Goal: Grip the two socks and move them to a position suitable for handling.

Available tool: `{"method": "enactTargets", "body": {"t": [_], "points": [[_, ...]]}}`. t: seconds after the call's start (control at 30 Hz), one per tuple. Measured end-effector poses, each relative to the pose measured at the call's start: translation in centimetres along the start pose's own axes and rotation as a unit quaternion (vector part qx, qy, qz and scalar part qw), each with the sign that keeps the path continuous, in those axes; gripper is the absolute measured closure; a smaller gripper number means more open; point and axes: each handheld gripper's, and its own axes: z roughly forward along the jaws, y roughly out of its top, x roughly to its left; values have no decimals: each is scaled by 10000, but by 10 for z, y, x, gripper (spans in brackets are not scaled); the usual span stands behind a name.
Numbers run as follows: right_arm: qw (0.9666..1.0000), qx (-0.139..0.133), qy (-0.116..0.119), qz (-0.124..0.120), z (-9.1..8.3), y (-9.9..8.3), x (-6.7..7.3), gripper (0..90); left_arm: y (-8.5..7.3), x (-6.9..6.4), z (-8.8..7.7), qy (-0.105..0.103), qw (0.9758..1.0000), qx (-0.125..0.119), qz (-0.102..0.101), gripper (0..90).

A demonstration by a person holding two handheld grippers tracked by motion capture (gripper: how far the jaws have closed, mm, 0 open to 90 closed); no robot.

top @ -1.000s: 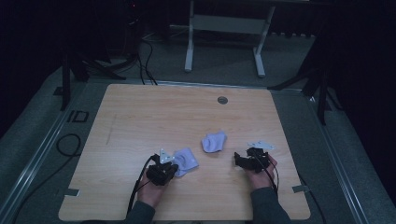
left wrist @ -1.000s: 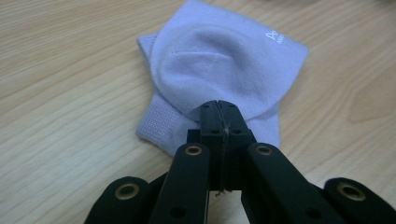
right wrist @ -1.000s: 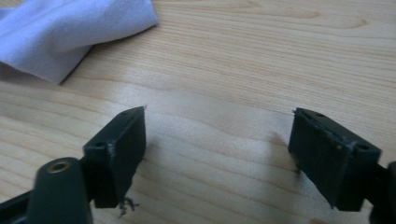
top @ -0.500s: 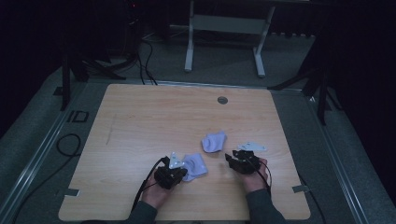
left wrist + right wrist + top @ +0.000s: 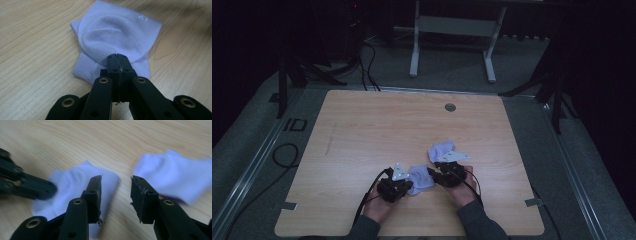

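Two pale lilac socks lie on the wooden table (image 5: 387, 125). The nearer sock (image 5: 421, 180) (image 5: 117, 32) lies flat and folded, and my left gripper (image 5: 408, 186) (image 5: 117, 58) is shut on its near edge. My right gripper (image 5: 432, 173) (image 5: 116, 185) hovers just right of that sock, its jaws apart over bare wood. They have just been closing part way, with nothing between them. The second sock (image 5: 441, 150) (image 5: 175, 175) lies crumpled beyond the right gripper. The left gripper (image 5: 25, 185) also appears in the right gripper view, resting on the nearer sock (image 5: 72, 185).
A round cable hole (image 5: 450, 107) sits near the table's far edge. A metal stand (image 5: 452, 30) is on the floor behind the table, and cables (image 5: 287, 155) trail on the floor at left. Both forearms come in over the table's front edge.
My right gripper has moved left, away from the second sock and toward the sock in the left gripper, and its jaws stand narrower. The left gripper and its sock have shifted slightly right.
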Motion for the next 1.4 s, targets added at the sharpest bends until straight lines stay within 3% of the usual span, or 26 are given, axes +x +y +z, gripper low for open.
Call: {"method": "enactTargets", "body": {"t": [0.1, 0.17, 0.3, 0.4, 0.5, 0.73, 0.9, 1.1, 1.27, 1.4], "points": [[9995, 70, 144, -255, 10, 13, 13, 606, 0, 0, 0, -11, 10000, 2, -1, 897], [9993, 129, 199, -277, 17, 17, 18, 615, 0, 1, 0, -22, 10000, 9, 8, 897], [9982, 338, 269, -404, 31, 18, 25, 722, 0, 2, -1, -41, 10000, 22, 19, 897], [9978, 538, 270, -290, 35, 17, 25, 854, 0, 3, -1, -51, 10000, 25, -19, 897], [9981, 488, 237, -277, 29, 15, 23, 876, -1, 5, -2, -23, 10000, 24, -80, 897], [9993, 286, 245, 43, 5, 3, 1, 872, -2, 6, -5, 160, 9998, 69, -57, 896], [9991, 294, 71, 306, -12, -16, -21, 868, -2, 8, -5, 236, 9997, 67, -81, 896], [9971, 410, -294, 570, -32, -37, -44, 839, -2, 8, -5, 269, 9996, 56, -106, 896], [9965, 107, -434, 707, -49, -33, -52, 800, -2, 8, -5, 293, 9995, 38, -115, 895], [9971, -32, -456, 615, -55, -20, -53, 746, -2, 8, -5, 296, 9995, 10, -147, 889]]}}
